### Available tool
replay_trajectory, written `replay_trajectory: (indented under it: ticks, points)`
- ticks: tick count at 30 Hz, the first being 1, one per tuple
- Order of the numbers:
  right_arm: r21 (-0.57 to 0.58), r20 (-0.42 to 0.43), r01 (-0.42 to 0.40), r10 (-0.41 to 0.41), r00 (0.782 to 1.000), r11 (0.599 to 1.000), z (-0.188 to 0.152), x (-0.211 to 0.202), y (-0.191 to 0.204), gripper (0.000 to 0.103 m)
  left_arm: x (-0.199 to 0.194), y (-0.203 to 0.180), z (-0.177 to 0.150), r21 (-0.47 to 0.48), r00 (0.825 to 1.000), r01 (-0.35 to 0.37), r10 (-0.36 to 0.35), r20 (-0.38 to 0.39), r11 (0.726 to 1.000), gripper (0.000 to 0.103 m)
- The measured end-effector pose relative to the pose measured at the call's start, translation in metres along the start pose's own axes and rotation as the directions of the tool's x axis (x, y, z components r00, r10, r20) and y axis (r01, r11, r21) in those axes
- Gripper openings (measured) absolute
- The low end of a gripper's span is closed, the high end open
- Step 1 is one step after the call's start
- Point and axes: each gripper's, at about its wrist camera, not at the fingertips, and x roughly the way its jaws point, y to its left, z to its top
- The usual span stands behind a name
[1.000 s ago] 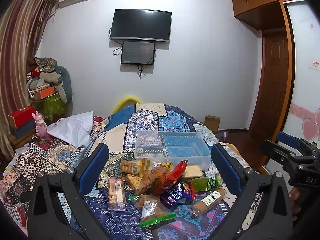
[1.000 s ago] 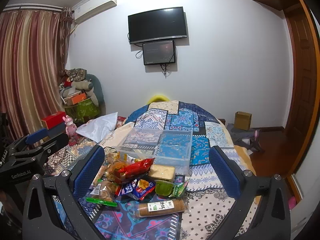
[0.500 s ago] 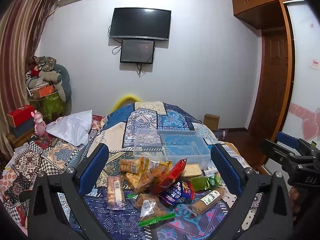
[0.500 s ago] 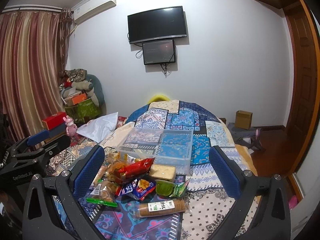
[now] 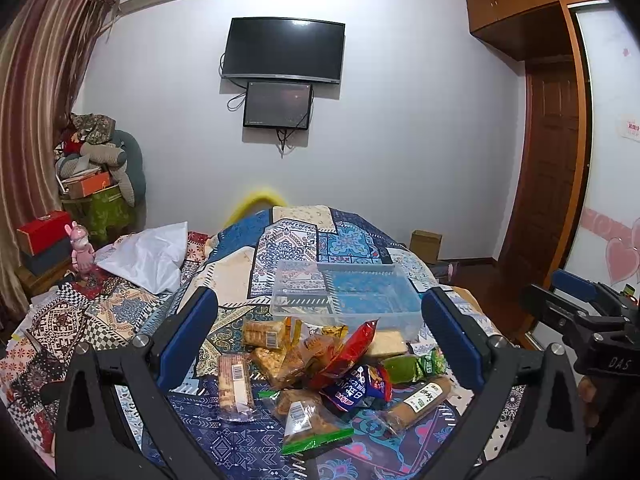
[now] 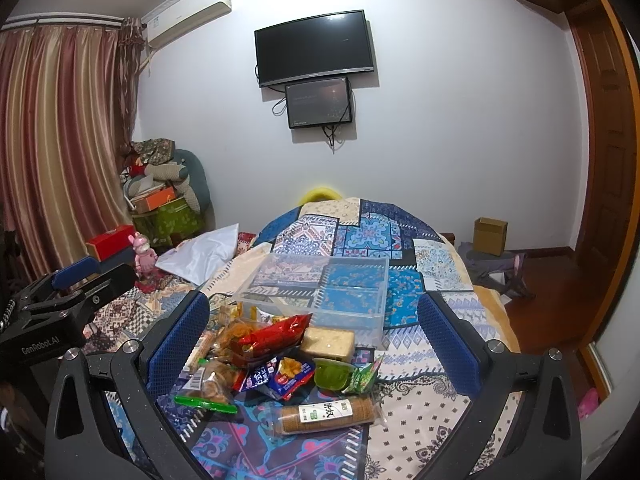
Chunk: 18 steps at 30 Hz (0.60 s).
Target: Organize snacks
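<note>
A pile of packaged snacks lies on a patterned bedspread: a red chip bag (image 5: pixel 347 350) (image 6: pixel 276 334), a blue packet (image 5: pixel 358 386) (image 6: pixel 280 374), a green cake pack (image 5: pixel 404 368) (image 6: pixel 340 374), a biscuit roll (image 5: pixel 418 398) (image 6: pixel 328 414), a tan sandwich block (image 6: pixel 328 342). An empty clear plastic bin (image 5: pixel 344 292) (image 6: pixel 320 288) stands just behind the pile. My left gripper (image 5: pixel 320 340) is open above the pile. My right gripper (image 6: pixel 312 340) is open above the pile. Both are empty.
The bed (image 5: pixel 296 240) fills the middle. A white pillow (image 5: pixel 148 256) lies at the left. Boxes, a pink toy (image 5: pixel 82 248) and stacked clutter stand by the curtain. A cardboard box (image 6: pixel 490 236) and a wooden door (image 5: pixel 552 168) are at the right.
Both views have shifted very slightly. The snacks and the bin have not moved. Both grippers stay open.
</note>
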Motion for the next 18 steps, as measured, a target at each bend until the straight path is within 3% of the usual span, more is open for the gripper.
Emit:
replay_trajectory:
  ticks: [18]
  points:
    - [0.005,-0.002,-0.012,0.012,1.000,1.000,-0.0011,0.0049,-0.0020,0.103,0.0015,-0.0028,0.0042,0.005,1.000,0.015,-0.015,0.005,1.000,0.103]
